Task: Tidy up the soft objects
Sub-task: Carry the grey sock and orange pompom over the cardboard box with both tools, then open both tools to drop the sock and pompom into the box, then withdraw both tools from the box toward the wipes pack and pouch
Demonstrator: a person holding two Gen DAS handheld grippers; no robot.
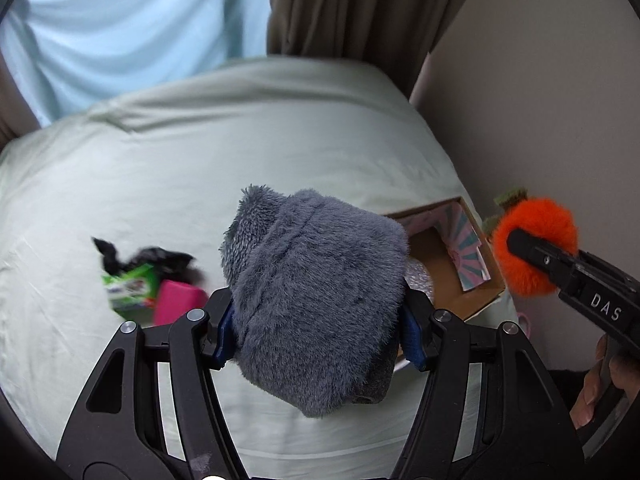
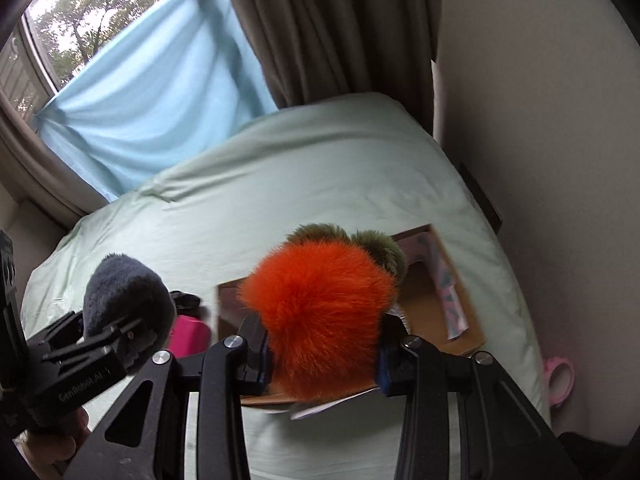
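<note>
Now the left gripper (image 1: 316, 324) is closed on a grey plush toy (image 1: 316, 300), which it holds in the air above the pale green bed sheet (image 1: 240, 152). The toy fills the space between the two blue finger pads (image 1: 224, 332) and hangs a little below them. The right gripper (image 2: 324, 356) is closed on an orange plush toy (image 2: 320, 312) with green furry leaves on its far side. This toy is held above an open cardboard box (image 2: 440, 312) that lies on the bed near the wall (image 2: 540, 120).

On the sheet, left of the box, lie a pink block (image 1: 176, 300), a green packet (image 1: 128, 288) and some black cloth (image 1: 148, 258), close together. A pink ring-shaped thing (image 2: 560, 380) shows at the bed edge by the wall. Behind the bed hang a light blue cloth (image 2: 152, 92) and a brown curtain (image 2: 328, 32).
</note>
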